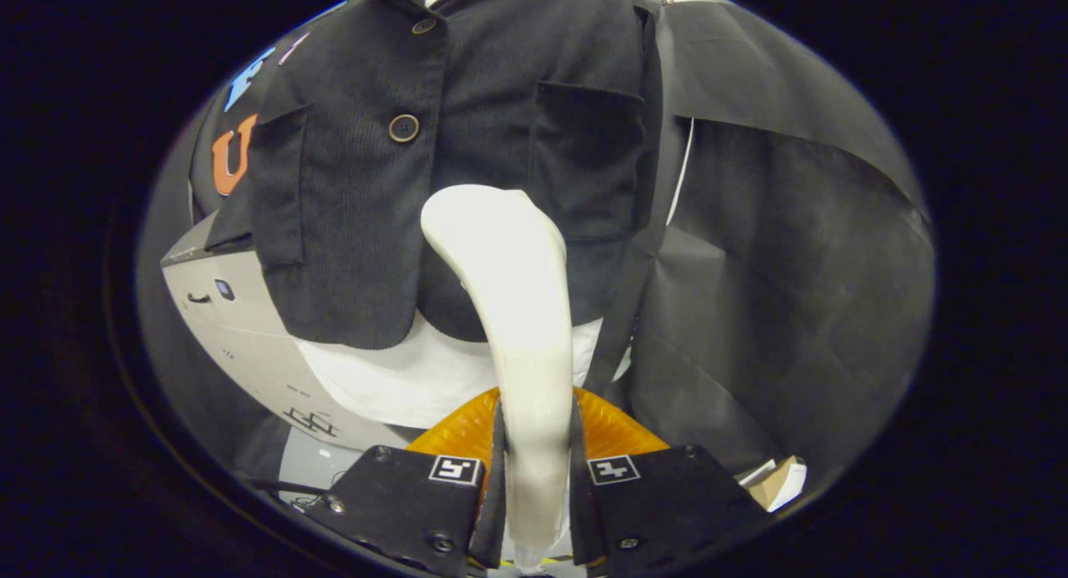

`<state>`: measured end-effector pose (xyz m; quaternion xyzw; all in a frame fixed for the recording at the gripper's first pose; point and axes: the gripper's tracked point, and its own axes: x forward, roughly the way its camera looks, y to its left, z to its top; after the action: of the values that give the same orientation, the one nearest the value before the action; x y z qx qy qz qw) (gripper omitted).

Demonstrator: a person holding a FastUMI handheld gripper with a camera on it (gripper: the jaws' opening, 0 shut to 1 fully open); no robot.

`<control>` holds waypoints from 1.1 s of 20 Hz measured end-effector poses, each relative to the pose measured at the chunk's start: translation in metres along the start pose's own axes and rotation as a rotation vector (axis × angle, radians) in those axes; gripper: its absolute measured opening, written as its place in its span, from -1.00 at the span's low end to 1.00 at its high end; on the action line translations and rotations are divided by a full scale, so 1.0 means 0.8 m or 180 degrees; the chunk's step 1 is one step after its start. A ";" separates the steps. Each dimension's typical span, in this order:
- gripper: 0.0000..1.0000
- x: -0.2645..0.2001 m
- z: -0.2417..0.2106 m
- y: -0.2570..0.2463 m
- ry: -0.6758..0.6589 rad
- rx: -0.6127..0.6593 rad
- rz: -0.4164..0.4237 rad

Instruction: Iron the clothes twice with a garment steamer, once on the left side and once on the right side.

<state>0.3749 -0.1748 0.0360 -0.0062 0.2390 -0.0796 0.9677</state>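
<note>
A cream-white garment steamer (pixel 513 311) rises from between my two fingers, and my gripper (pixel 534 444) is shut on its handle. Its rounded head sits against the lower middle of a dark buttoned jacket (pixel 467 128) that hangs upright straight ahead. The head is just left of the jacket's right chest pocket (pixel 584 157) and below the middle button (pixel 404 128). A white shirt hem (pixel 400 378) shows under the jacket. The steamer's face is turned away from me and hidden.
A grey box-like unit (pixel 225 311) stands to the left, behind the jacket's edge. Black cloth (pixel 793 253) covers the wall to the right. A small cardboard piece (pixel 780 482) lies low on the right. An orange ribbed part (pixel 455 432) sits just behind my fingers.
</note>
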 end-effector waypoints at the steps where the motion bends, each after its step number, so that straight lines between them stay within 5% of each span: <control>1: -0.32 -0.001 -0.001 -0.002 0.0001 0.0019 0.0023; 9: -0.33 -0.045 0.002 -0.008 -0.0168 0.0091 0.0107; 22: -0.33 -0.317 -0.024 0.107 -0.0811 0.0089 0.0167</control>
<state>0.1576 -0.0503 0.1316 0.0034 0.1131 -0.0562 0.9920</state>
